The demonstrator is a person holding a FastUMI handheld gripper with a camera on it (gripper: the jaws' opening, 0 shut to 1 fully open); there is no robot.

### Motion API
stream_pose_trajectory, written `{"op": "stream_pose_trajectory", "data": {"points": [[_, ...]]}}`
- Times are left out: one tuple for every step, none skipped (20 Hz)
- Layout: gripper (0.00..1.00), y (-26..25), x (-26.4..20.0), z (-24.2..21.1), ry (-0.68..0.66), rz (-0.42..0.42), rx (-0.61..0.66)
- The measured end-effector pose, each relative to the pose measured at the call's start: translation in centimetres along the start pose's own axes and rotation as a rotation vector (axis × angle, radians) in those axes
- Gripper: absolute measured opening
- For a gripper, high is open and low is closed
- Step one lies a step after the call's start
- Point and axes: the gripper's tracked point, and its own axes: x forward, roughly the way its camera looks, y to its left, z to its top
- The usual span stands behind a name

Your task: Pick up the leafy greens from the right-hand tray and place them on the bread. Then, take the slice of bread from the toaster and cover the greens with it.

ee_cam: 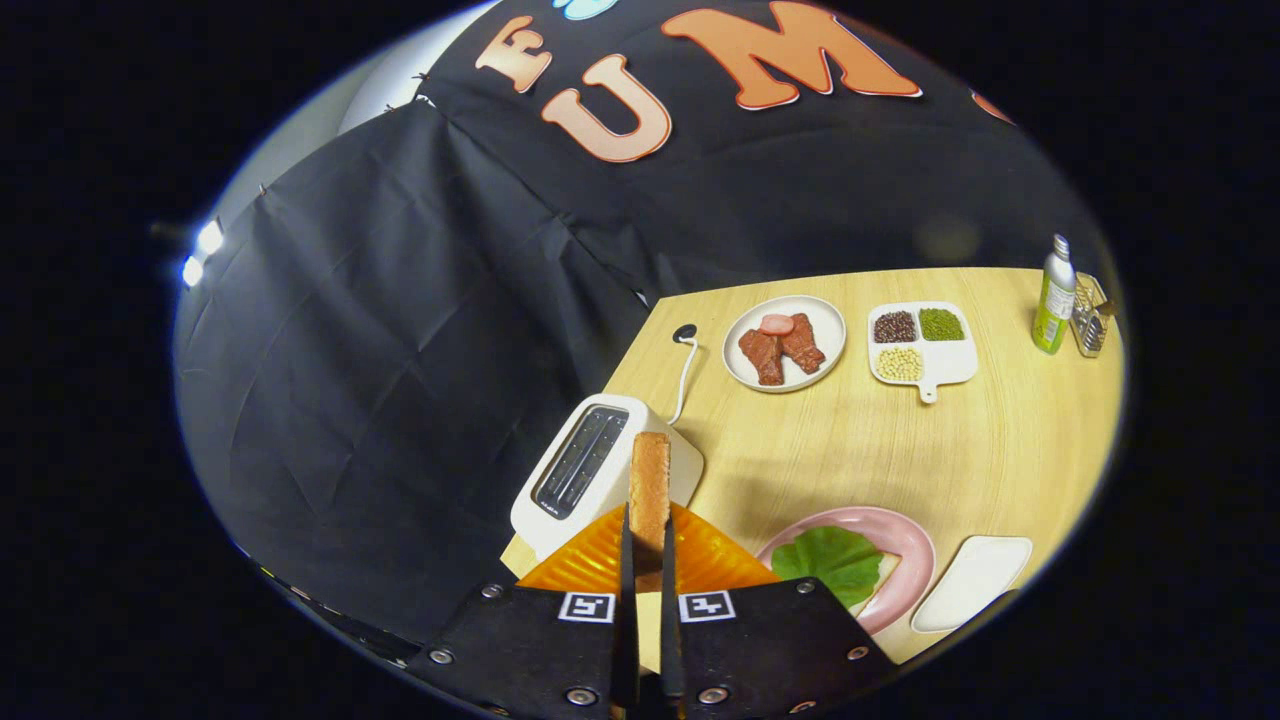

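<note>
Gripping a light, crumbly bread slice (650, 485) edge-on, the tool (648, 560) is nearly closed on it above the toaster (590, 470), lettuce leaf (828, 562) waiting nearby.

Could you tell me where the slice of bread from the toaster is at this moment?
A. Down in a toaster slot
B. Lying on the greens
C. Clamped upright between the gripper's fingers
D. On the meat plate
C: the gripper is shut on the bread slice, held on edge beside the toaster, while the leafy green on the pink plate lies uncovered.
</note>
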Motion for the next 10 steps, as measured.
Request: {"op": "stream_pose_trajectory", "data": {"points": [[0.09, -0.6, -0.3, -0.5, 0.0, -0.002, 0.007], [0.09, -1.2, -0.5, -1.1, 0.002, -0.003, 0.015], [0.09, -1.8, -0.7, -1.6, 0.003, -0.005, 0.026], [0.09, -2.3, -0.8, -2.1, 0.004, -0.005, 0.036], [0.09, -3.0, -0.9, -2.6, 0.007, -0.008, 0.045], [0.09, -3.7, -0.8, -3.1, 0.005, -0.012, 0.059], [0.09, -4.5, -0.7, -3.5, 0.01, -0.016, 0.072], [0.09, -5.3, -0.6, -4.1, 0.013, -0.019, 0.09], [0.09, -5.8, -0.4, -4.8, 0.023, -0.019, 0.104], [0.09, -6.5, -0.3, -5.3, 0.031, -0.016, 0.123]]}}
